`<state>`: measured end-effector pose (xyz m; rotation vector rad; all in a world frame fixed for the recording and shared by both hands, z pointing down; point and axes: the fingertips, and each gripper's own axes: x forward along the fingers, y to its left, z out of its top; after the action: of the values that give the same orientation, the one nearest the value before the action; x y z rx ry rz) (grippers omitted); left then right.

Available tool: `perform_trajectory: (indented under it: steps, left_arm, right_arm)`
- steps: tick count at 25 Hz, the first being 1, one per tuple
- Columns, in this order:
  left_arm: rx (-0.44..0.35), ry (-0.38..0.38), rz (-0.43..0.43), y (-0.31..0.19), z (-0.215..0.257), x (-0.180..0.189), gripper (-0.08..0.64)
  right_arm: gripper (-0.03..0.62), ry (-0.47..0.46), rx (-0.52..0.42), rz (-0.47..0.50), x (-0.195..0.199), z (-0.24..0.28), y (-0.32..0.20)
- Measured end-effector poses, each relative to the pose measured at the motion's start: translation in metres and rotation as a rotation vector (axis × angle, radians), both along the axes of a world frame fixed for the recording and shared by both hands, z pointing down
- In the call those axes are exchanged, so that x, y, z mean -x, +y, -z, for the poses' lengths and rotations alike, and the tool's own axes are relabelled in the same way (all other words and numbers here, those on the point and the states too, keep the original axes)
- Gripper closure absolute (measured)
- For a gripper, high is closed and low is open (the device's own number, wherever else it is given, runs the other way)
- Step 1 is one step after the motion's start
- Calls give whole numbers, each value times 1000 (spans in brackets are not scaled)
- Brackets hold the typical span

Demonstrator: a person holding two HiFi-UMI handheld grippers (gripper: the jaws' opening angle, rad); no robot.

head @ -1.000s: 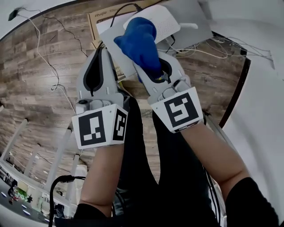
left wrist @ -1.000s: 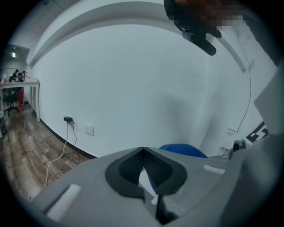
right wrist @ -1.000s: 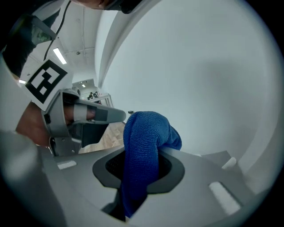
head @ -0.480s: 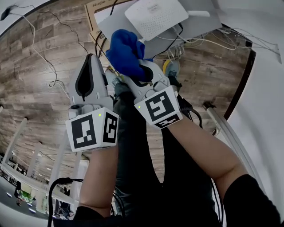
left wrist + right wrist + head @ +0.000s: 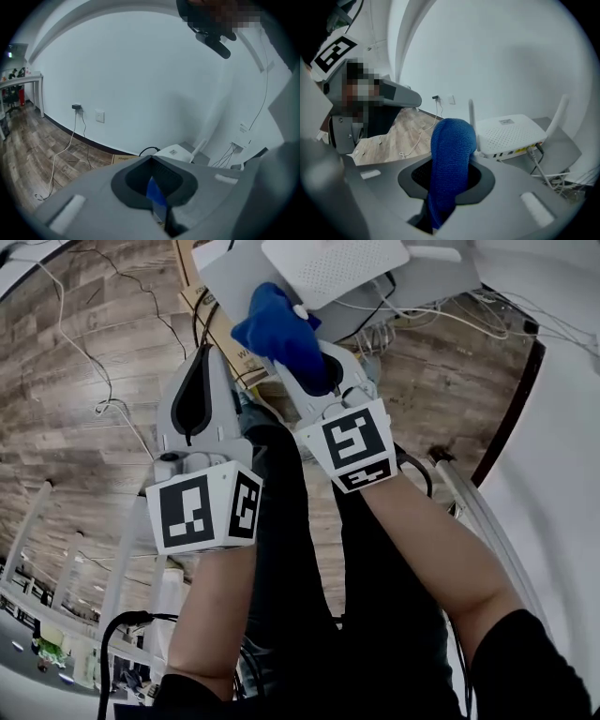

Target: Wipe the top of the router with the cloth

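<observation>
Found the right gripper (image 5: 302,371) raised toward the top of the head view, jaws pinched on a blue cloth (image 5: 279,332). Noted the cloth bunched and standing up out of the jaws as a rounded wad. Located the white router (image 5: 333,268) lying flat on a grey board (image 5: 225,268), vented top face up, with two white antennas (image 5: 471,119) standing at its sides and cables (image 5: 441,310) trailing from its edge. Placed the cloth just beside the router's near left corner, short of its top face. Recorded a cardboard box (image 5: 185,268) beside and partly under the board, all on a wooden floor (image 5: 84,409) against a white wall (image 5: 140,70).

Found the left gripper (image 5: 199,357) held upright to the left of the right one, near it but apart, well short of the router. Read its jaws as drawn together. Noted a thin blue sliver in the slit between them, possibly the cloth beyond; too close and narrow to tell.
</observation>
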<state>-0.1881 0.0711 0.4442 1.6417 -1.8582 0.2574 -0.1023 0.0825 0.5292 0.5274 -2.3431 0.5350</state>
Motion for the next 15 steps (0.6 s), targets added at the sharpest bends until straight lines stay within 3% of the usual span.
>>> perform_trajectory:
  steps: [15]
  left_arm:
    - [-126,-51,-65,-61,107,-24,560]
  right_arm:
    - [483,-79,-101,-34,-19,129,-39]
